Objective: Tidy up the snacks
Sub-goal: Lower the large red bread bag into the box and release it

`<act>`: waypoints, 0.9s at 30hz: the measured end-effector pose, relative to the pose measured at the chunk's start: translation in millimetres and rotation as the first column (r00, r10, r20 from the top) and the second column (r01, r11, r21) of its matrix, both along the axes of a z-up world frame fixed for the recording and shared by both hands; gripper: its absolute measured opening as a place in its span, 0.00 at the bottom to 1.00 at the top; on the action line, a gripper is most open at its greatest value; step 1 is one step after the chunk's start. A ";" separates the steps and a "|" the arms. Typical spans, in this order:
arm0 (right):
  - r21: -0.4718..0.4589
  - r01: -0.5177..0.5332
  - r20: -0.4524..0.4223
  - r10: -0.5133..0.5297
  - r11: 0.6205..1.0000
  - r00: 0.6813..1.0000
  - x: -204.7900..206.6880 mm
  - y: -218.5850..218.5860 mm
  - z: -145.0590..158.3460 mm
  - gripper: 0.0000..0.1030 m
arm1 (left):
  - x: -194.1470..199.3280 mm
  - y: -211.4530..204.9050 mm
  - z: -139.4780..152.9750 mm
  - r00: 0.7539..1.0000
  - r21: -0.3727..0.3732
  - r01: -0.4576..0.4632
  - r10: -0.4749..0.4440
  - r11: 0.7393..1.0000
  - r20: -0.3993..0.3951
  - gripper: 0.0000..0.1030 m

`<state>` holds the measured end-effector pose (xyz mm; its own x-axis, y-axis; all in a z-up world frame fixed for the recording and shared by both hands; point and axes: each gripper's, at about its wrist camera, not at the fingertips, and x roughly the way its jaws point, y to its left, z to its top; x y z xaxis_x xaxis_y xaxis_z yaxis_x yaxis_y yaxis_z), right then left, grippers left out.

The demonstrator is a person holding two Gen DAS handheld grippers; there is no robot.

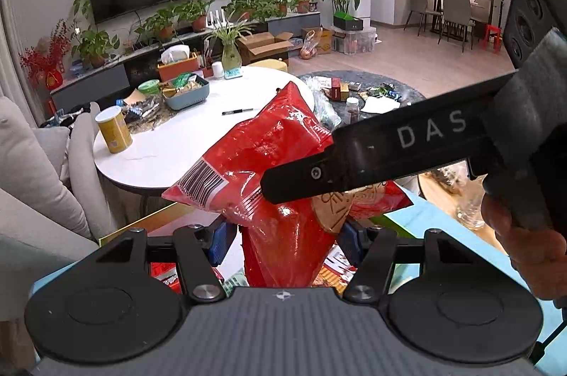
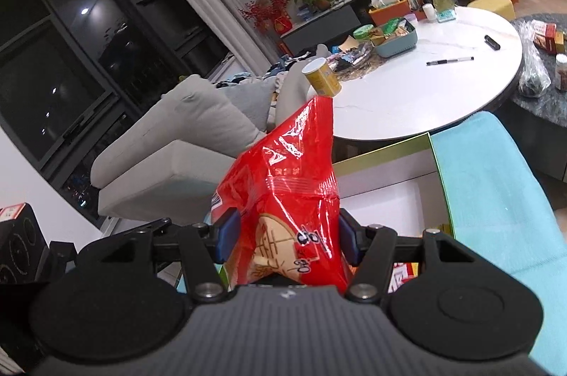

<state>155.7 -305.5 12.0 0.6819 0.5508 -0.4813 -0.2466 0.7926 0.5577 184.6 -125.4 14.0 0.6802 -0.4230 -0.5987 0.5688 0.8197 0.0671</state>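
Two red snack bags, one pinched in the left gripper and one in the right gripper, are held above the white-lined box at 3 o'clock, where they are best released only once lowered inside.

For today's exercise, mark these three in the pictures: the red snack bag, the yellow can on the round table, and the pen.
red snack bag [image 1: 269,145], left wrist view, upper panel.
yellow can [image 1: 112,135], left wrist view, side wall.
pen [image 2: 450,61], right wrist view, barrel middle.
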 end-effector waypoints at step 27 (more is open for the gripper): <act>0.000 0.034 -0.124 -0.034 0.999 0.992 51.2 -8.4 -48.2 0.55 | 49.3 -13.4 -48.8 0.993 0.044 0.005 0.000 0.999 -0.117 0.55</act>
<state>206.9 -313.8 -36.2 0.6355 0.5292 -0.5622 -0.1485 0.7983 0.5837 233.9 -138.8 -34.8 0.6038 -0.3962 -0.6917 0.5768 0.8161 0.0359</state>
